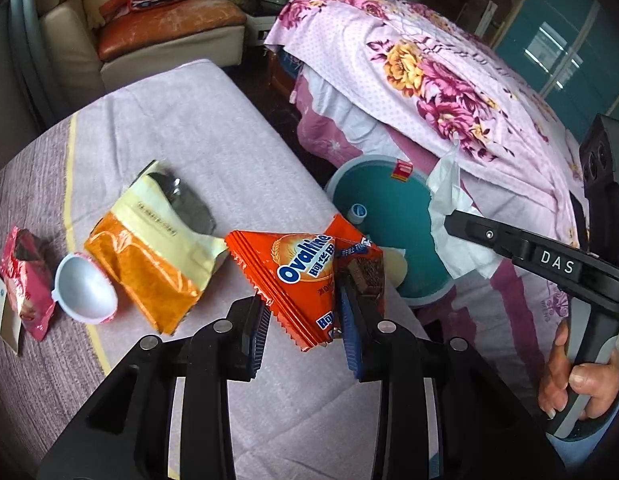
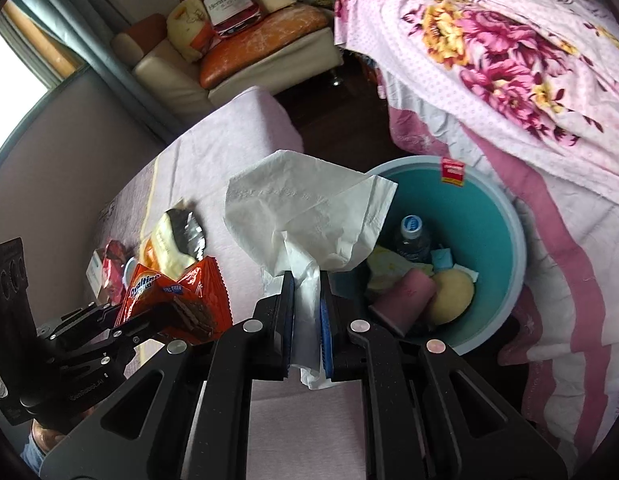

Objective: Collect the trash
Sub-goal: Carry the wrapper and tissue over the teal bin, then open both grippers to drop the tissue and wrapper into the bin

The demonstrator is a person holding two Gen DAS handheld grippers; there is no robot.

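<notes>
Both sets of fingers are clenched on trash: our right gripper (image 2: 307, 308) has its blue pads pressed together on a white tissue (image 2: 309, 216), which fans up above the jaws with a short tail hanging below them, while our left gripper (image 1: 305, 320) stands partly parted around an orange Ovaltine wrapper (image 1: 305, 276). From the left wrist view the right-hand pad presses the wrapper's torn end, where a brown wafer piece (image 1: 367, 278) shows; the left-hand pad sits at the wrapper's crimped edge, and whether it bears firmly we cannot tell. The teal bin (image 2: 505, 208) stands on the floor between the pink-covered table (image 1: 197, 132) and the floral bedspread (image 1: 429, 64), already holding a bottle, a pink cup and other scraps. We judge the step in hand to be carrying both pieces to that bin. To do it well, we want each gripper fully over the bin's mouth before letting go, since the tissue is light and may drift or cling to a pad, and the wrapper, held near one end, could swing and catch the rim. Dropping low inside the rim and releasing one piece at a time seems wise. Left on the table are a yellow and orange snack bag (image 1: 149, 248), a small white cup (image 1: 85, 292) and a red wrapper (image 1: 27, 276), still to be gathered.
</notes>
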